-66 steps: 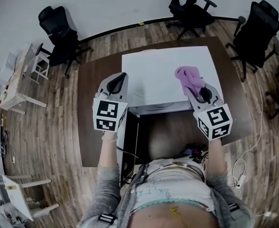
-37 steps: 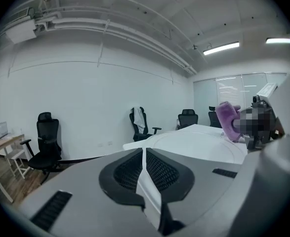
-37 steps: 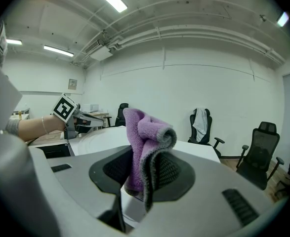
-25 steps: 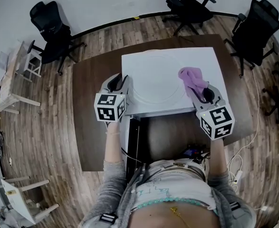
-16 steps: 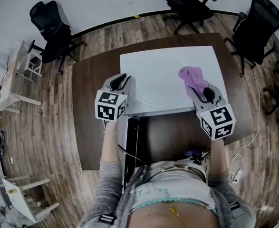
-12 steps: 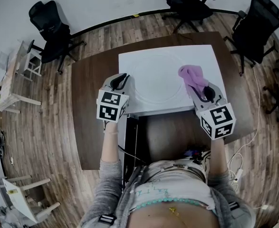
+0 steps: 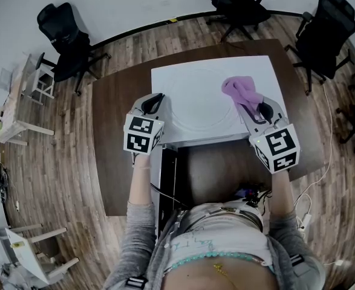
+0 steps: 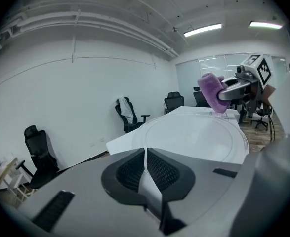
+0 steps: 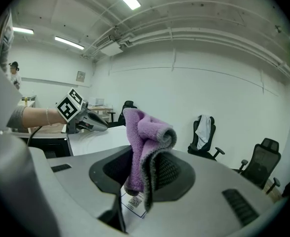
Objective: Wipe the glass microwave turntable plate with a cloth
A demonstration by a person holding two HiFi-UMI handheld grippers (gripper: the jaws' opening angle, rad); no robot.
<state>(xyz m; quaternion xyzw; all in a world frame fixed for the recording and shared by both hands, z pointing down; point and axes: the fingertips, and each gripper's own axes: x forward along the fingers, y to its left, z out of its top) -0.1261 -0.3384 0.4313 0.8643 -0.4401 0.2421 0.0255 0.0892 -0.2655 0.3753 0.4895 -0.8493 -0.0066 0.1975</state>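
The dark brown surface (image 7: 118,125) stood in the middle of a wood floor (image 7: 56,180). A white sheet (image 7: 265,68) lay on it under the glass plate (image 7: 198,98). From above, the plate was hard to make out: clear glass on white, showing only as a faint ring. In the left gripper view its rim (image 8: 194,137) read more plainly, though the part of the rim nearest the camera was hidden behind the gripper's own body.

The left hand-held gripper (image 7: 155,101) sat at the plate's left rim. Its jaws (image 8: 145,163) were drawn together with nothing between them. I could not tell whether the tips touched the glass.

The right hand-held gripper (image 7: 253,107) was over the plate's right rim, its jaws clamped on a bunched purple cloth (image 7: 240,92). The cloth (image 9: 145,142) stood up out of the jaws and folded over at the top. A small printed tag (image 9: 133,201) showed below it, too small to read. Seen from the left gripper, the cloth (image 8: 212,92) hung low at the plate's far rim, but no view settled whether it met the glass.

The plate's middle lay bare between the two grippers. The sheet's far corners beyond the plate were bare too. Black office chairs (image 7: 242,8) stood beyond the plate's far side, well apart from it, with open floor on the plate's left.
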